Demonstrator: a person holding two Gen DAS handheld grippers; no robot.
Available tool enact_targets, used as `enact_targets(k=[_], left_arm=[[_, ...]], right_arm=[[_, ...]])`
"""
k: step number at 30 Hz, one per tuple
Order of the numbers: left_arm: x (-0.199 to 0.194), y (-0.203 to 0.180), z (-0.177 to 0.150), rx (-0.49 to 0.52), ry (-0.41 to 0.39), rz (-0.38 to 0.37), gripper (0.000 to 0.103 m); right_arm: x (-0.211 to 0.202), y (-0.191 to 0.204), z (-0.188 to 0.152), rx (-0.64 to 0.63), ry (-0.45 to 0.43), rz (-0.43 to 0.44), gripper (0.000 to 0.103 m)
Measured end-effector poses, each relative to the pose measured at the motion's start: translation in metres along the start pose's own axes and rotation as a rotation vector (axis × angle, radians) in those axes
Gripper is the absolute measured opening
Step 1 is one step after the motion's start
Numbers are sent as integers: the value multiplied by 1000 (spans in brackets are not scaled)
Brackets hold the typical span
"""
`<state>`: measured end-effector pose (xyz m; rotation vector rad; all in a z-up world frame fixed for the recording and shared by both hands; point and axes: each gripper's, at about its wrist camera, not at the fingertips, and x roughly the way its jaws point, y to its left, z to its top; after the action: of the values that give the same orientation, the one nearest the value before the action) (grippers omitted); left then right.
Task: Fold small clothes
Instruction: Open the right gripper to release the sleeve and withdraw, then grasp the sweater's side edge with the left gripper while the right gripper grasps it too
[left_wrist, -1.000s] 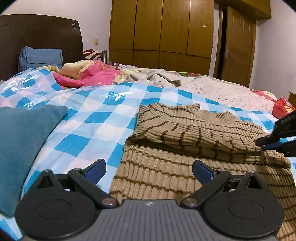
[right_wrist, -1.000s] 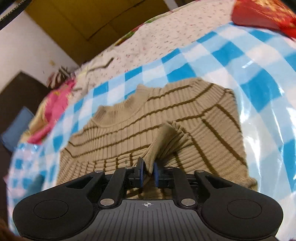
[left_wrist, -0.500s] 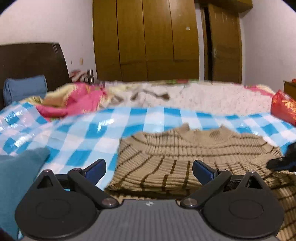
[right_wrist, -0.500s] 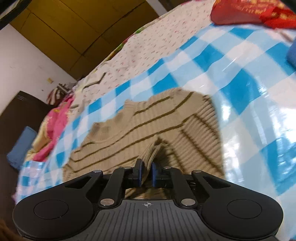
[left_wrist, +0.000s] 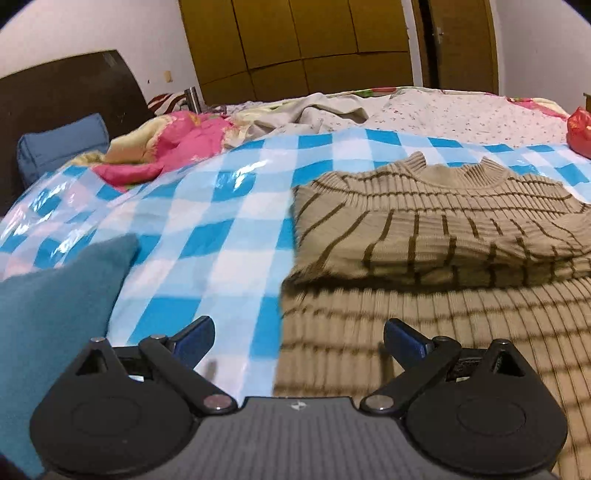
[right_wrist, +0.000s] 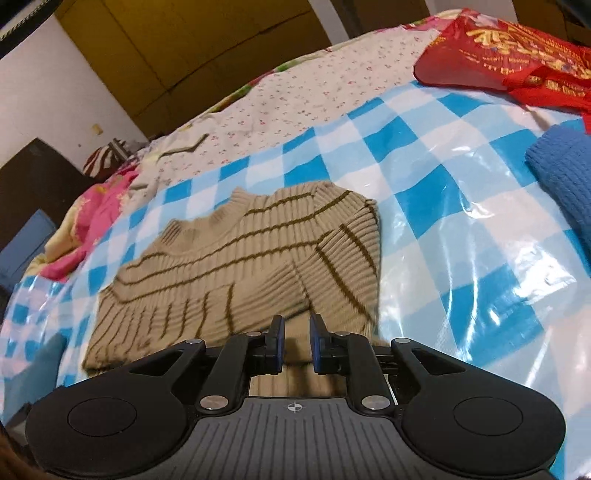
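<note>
A tan ribbed sweater with brown stripes (left_wrist: 424, 236) lies on the blue-and-white checked sheet (left_wrist: 221, 206), both sleeves folded across its chest. My left gripper (left_wrist: 299, 336) is open and empty, hovering over the sweater's lower left edge. In the right wrist view the sweater (right_wrist: 236, 266) lies ahead. My right gripper (right_wrist: 295, 339) has its jaws slightly parted with nothing between them, just above the sweater's lower body, and the right sleeve lies flat on the chest in front of it.
A teal folded garment (left_wrist: 48, 306) lies at the left. A blue knit garment (right_wrist: 565, 177) and a red bag (right_wrist: 509, 55) lie at the right. Pink bedding (left_wrist: 166, 151), a blue pillow (left_wrist: 59, 144), a dark headboard and wooden wardrobes stand beyond.
My right gripper has let go of the right sleeve, which now lies flat across the chest, and has drawn back. My left gripper has swung and dropped lower, still open.
</note>
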<state>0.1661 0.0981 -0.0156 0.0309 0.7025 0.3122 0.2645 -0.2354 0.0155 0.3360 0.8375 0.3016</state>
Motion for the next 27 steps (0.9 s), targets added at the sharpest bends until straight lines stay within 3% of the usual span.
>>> enact_targets(k=[10, 15, 22, 27], left_arm=[[-68, 36, -55, 11, 143, -146, 103], [-91, 42, -68, 35, 195, -210, 103], [-99, 50, -82, 51, 261, -258, 103], [-102, 56, -85, 32, 285, -284, 98]], right_arm=[[-70, -7, -57, -100, 157, 30, 17], [-101, -23, -92, -62, 268, 39, 22], [-116, -22, -131, -35, 405, 99, 22], [-115, -17, -146, -45, 453, 121, 22]])
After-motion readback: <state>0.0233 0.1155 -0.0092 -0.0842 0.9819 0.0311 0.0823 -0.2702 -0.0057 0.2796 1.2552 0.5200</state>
